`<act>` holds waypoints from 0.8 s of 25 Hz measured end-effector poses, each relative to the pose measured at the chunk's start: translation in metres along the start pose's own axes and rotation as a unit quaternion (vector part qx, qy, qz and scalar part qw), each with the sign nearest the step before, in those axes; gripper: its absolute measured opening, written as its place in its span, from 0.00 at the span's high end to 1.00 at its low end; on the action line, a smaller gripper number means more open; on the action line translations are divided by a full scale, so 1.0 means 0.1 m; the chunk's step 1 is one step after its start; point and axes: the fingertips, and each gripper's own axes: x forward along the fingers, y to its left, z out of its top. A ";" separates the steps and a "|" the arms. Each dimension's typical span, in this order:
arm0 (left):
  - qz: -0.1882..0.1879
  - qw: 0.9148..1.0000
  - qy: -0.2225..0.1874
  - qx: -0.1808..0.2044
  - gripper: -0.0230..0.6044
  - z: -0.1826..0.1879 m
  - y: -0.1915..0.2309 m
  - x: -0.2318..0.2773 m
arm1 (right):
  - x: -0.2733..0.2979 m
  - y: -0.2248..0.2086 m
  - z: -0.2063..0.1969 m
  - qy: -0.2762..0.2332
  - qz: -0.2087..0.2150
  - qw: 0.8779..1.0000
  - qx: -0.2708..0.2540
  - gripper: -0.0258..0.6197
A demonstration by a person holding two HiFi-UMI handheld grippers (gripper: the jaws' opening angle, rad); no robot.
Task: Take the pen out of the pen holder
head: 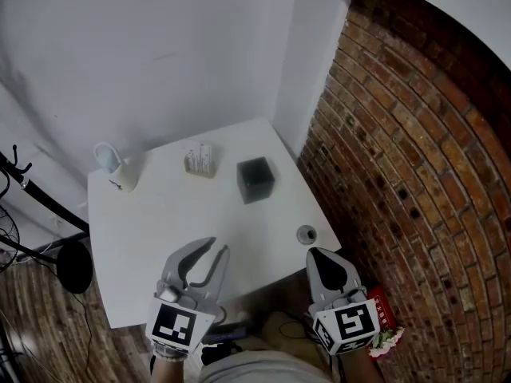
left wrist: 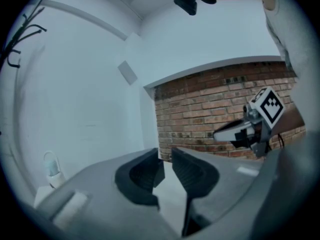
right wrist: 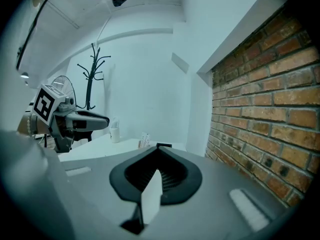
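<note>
Near the worktop's [head: 160, 222] front edge, the left gripper [head: 219, 247] hovers, jaws spread and empty. Well beyond stands what is likely the pen holder [head: 255, 179], a dark cube, seemingly untouched; no pen is discernible. The right gripper's [head: 315, 254] jaws are pressed together. No writing is legible.

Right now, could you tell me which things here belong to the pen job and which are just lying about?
For the job: black box, probably the pen holder (no pen visible); left gripper; right gripper.
Lying about: white cup; small tan stand; small round object.
</note>
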 end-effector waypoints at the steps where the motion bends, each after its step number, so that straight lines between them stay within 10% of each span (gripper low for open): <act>1: 0.001 1.000 0.001 -0.001 0.85 0.00 0.01 0.01 | 0.01 0.00 -0.01 0.001 0.000 1.000 0.000 0.95; 20: 0.026 0.999 0.020 0.002 0.83 -0.15 0.26 0.73 | 0.48 -0.45 -0.03 0.015 0.031 0.999 0.000 0.95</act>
